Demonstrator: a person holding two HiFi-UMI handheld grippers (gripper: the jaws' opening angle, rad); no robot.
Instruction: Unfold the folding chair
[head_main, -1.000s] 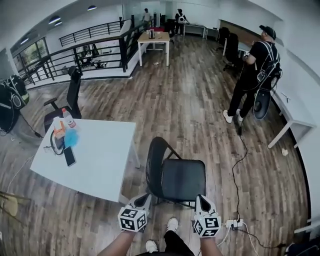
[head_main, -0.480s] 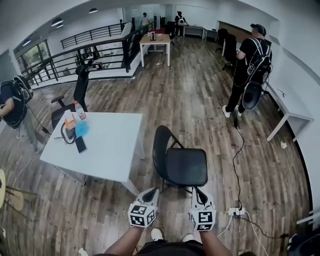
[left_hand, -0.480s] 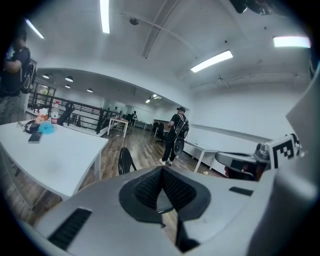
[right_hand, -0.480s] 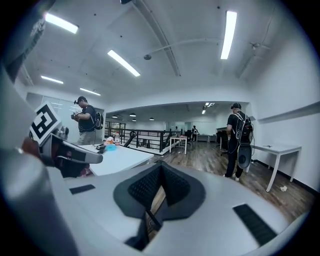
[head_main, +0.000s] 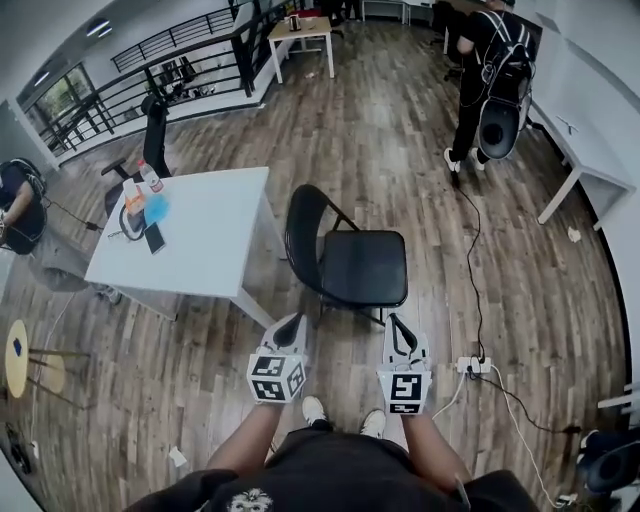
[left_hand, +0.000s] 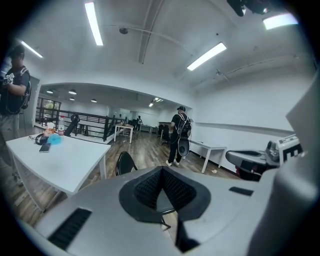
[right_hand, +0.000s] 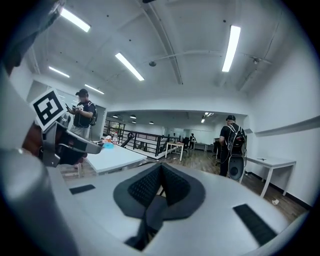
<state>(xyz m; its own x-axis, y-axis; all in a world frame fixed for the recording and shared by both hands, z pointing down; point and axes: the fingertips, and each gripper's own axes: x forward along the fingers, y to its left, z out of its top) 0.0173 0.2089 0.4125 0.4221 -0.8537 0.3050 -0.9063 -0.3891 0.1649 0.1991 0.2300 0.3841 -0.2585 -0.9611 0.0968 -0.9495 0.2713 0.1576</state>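
Observation:
A black folding chair (head_main: 362, 268) stands opened out on the wood floor, its seat flat and its rounded backrest (head_main: 303, 237) towards the white table. My left gripper (head_main: 291, 322) and right gripper (head_main: 399, 322) hover side by side just short of the seat's near edge, touching nothing. Both are shut with nothing between the pads. In the left gripper view the shut left gripper (left_hand: 161, 172) points over the chair's backrest (left_hand: 125, 162). The right gripper view shows the shut right gripper (right_hand: 161, 170) against the room.
A white table (head_main: 215, 250) stands left of the chair, with a bottle and small items at its far corner. A cable and power strip (head_main: 470, 365) lie on the floor to the right. A person (head_main: 488, 70) stands far right; an office chair (head_main: 152, 130) and railing are behind.
Both grippers have drawn back from the chair towards my body and lifted a little, staying shut. The chair stands where it was, opened out.

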